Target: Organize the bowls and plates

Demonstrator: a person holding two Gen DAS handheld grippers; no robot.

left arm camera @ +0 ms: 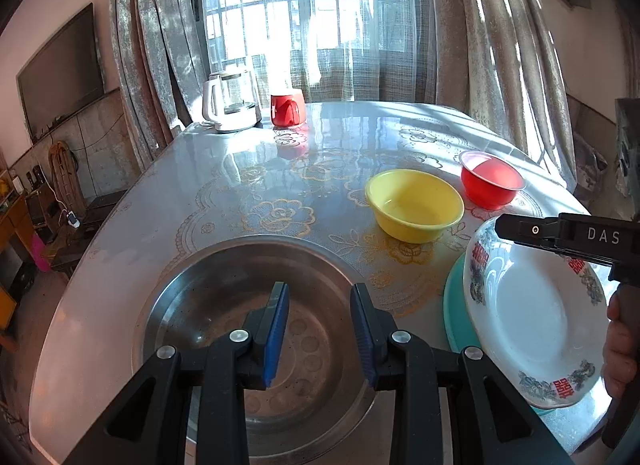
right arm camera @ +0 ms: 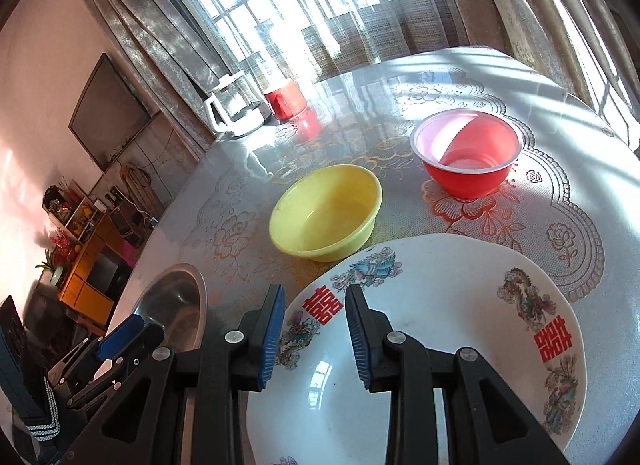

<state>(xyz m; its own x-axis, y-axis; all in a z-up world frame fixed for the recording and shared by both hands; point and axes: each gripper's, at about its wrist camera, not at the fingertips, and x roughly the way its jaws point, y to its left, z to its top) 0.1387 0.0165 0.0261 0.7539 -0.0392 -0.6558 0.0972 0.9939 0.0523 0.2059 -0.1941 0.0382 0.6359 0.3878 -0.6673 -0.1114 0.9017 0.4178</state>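
Steel pan (left arm camera: 248, 305): near edge of table (left arm camera: 352, 125), directly below left gripper (left arm camera: 320, 329).
Left gripper: fingers apart, empty.
White plate (right arm camera: 460, 329): near right edge, atop teal plate (left arm camera: 456, 317), tilted.
Right gripper (right arm camera: 316, 337): fingers apart over plate rim, gripping nothing.
Yellow bowl (right arm camera: 326, 213): just beyond white plate, nearer right gripper.
Red bowl (right arm camera: 468, 153): farther right.

"DAS" in white letters stood on black right gripper (left arm camera: 520, 235) body. Red 囍 double-happiness signs ringed rim of white patterned ceramic plate (right arm camera: 460, 305).
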